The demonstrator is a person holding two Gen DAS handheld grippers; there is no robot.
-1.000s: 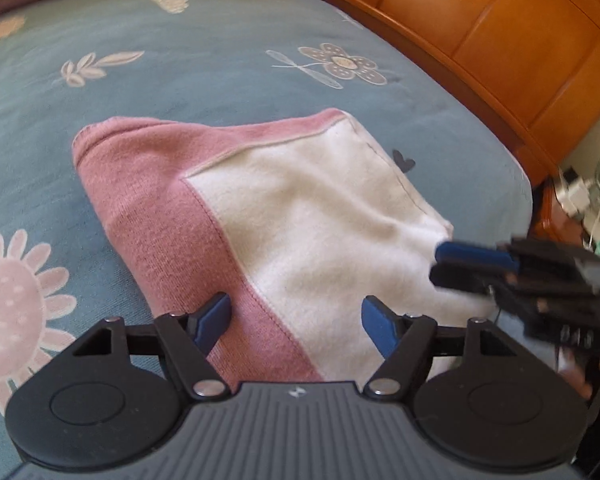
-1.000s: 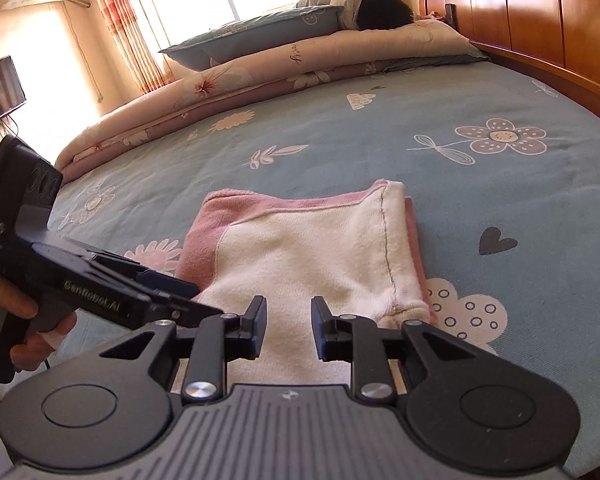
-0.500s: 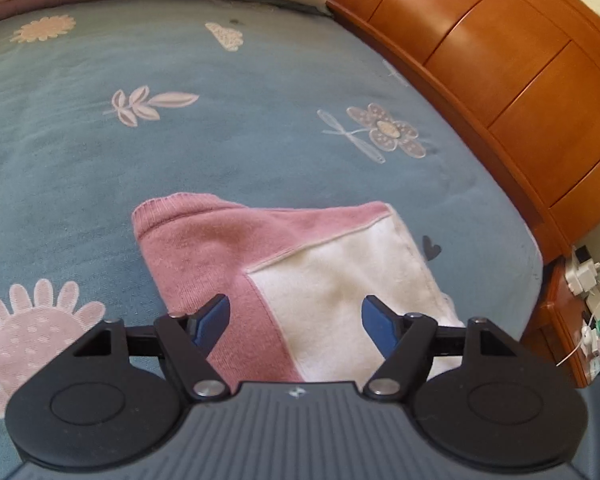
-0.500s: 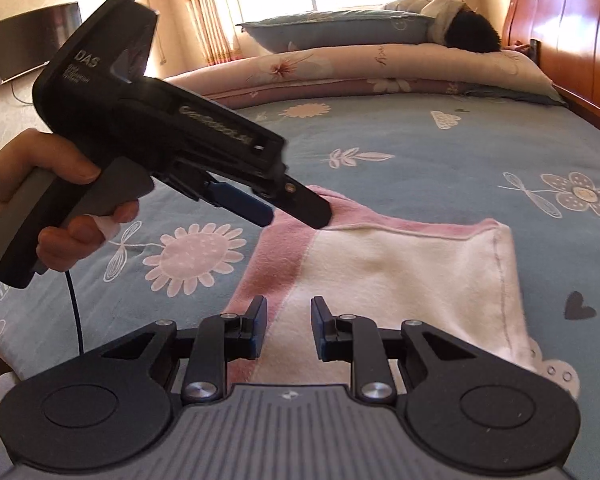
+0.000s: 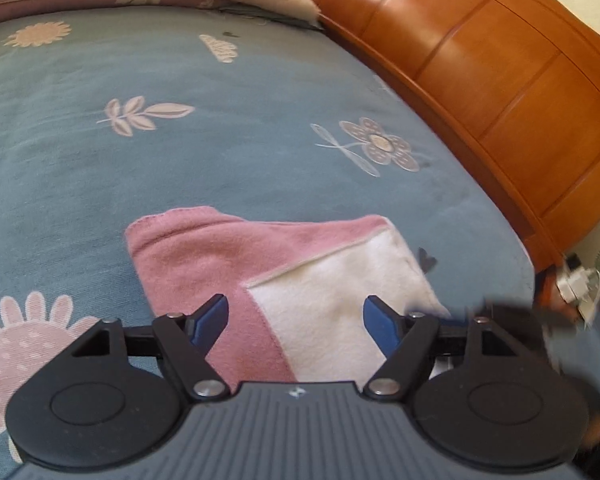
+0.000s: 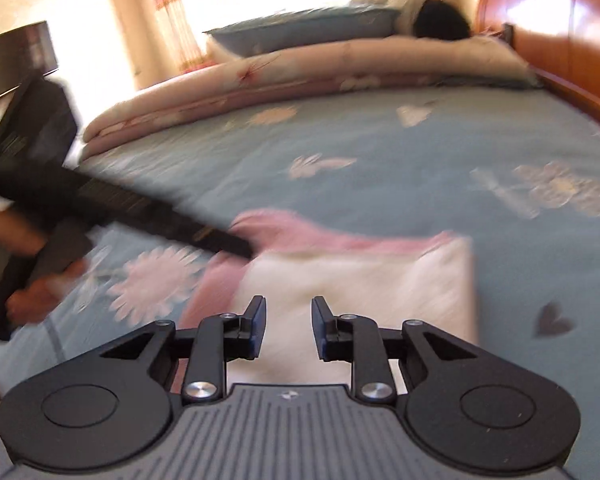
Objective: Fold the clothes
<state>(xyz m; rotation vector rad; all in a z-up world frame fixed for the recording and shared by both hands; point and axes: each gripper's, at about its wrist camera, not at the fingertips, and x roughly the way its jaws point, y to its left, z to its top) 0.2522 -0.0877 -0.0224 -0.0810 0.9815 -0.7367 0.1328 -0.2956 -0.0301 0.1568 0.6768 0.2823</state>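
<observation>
A folded pink and white garment (image 5: 300, 264) lies flat on the blue flowered bedsheet (image 5: 180, 160). My left gripper (image 5: 296, 314) hovers over its near edge, jaws wide open with nothing between them. In the right wrist view the same garment (image 6: 360, 280) is blurred by motion. My right gripper (image 6: 288, 320) sits just short of it, with a narrow gap between its pads and nothing in that gap. The left gripper (image 6: 244, 246), held by a hand (image 6: 32, 292), reaches in from the left with its tip near the pink edge.
A wooden headboard (image 5: 500, 80) runs along the right side of the bed. A rolled quilt (image 6: 300, 76) and a blue pillow (image 6: 308, 24) lie at the far end. A small stand with chargers (image 5: 580, 280) is off the bed's right corner.
My left gripper pulled back and up, so the garment now looks smaller and farther. The right wrist view has swung and blurred. Neither gripper's jaw gap has changed.
</observation>
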